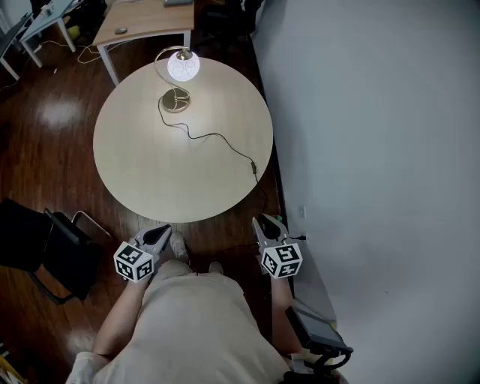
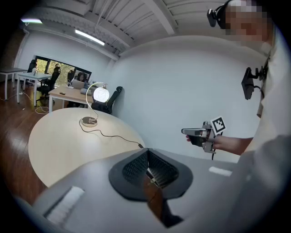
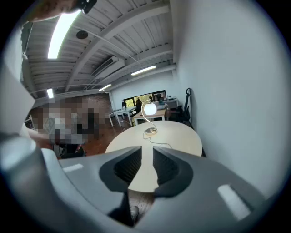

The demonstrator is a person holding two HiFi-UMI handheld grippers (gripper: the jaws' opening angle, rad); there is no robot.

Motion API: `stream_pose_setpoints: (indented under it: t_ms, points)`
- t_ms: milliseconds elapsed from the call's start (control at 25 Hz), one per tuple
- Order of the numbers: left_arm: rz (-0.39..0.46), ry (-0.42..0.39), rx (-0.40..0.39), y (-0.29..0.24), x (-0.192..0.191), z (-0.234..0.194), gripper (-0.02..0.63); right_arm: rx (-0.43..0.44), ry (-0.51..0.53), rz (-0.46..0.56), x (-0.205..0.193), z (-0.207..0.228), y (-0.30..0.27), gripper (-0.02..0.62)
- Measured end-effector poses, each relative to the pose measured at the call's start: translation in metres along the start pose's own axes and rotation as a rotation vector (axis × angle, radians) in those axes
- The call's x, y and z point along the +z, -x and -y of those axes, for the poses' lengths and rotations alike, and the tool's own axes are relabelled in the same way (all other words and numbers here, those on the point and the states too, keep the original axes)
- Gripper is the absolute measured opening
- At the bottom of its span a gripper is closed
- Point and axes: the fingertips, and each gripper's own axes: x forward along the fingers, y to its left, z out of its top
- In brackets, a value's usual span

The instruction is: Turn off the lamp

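Left gripper (image 2: 148,169): jaws closed against each other, pads meeting along one line, nothing between them. In the head view this gripper (image 1: 160,234) is held off the near edge of the table, at the person's left side, tilted somewhat downward.

Right gripper (image 3: 148,166): jaws parted by a narrow gap, nothing between them; the table top and floor show through the gap. In the head view it (image 1: 262,223) sits just off the table's near right edge, also tilted downward. Neither gripper touches the table or anything on it.

Round table (image 1: 150,176): light wood top, standing on a dark wooden floor (image 1: 52,135), with a white wall (image 1: 375,150) just beside its right edge.

Lamp (image 1: 180,79): on the far part of the table, well apart from both grippers. Round base flat on the top, curved stem, globe shade lit. A black cord (image 1: 217,138) runs from the base across the top to the right edge, ending at a small dark inline piece (image 1: 254,166) near the rim; whether it is a switch cannot be told.

A dark chair (image 1: 45,251) stands left of the person. A wooden desk (image 1: 142,22) stands beyond the table.
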Motion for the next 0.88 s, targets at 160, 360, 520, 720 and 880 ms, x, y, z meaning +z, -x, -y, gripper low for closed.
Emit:
stream_pose_setpoints:
  t_ms: [160, 360, 520, 720, 880]
  points:
    - [-0.018, -0.018, -0.032, 0.005, 0.006, -0.02, -0.012, -0.037, -0.002, -0.015, 0.008, -0.009, -0.018, 0.071]
    - [-0.021, -0.031, -0.088, 0.004, 0.014, -0.037, -0.012, -0.102, 0.015, -0.047, 0.015, -0.009, -0.033, 0.074]
    - [-0.023, -0.025, -0.126, 0.005, 0.015, -0.048, -0.012, -0.141, 0.043, -0.072, 0.02, -0.009, -0.042, 0.075]
    - [-0.03, -0.023, -0.144, 0.002, 0.016, -0.047, -0.013, -0.157, 0.067, -0.122, 0.018, 0.002, -0.05, 0.086]
    - [-0.042, -0.021, -0.141, -0.004, 0.017, -0.043, -0.012, -0.153, 0.067, -0.141, 0.018, 0.018, -0.064, 0.092]
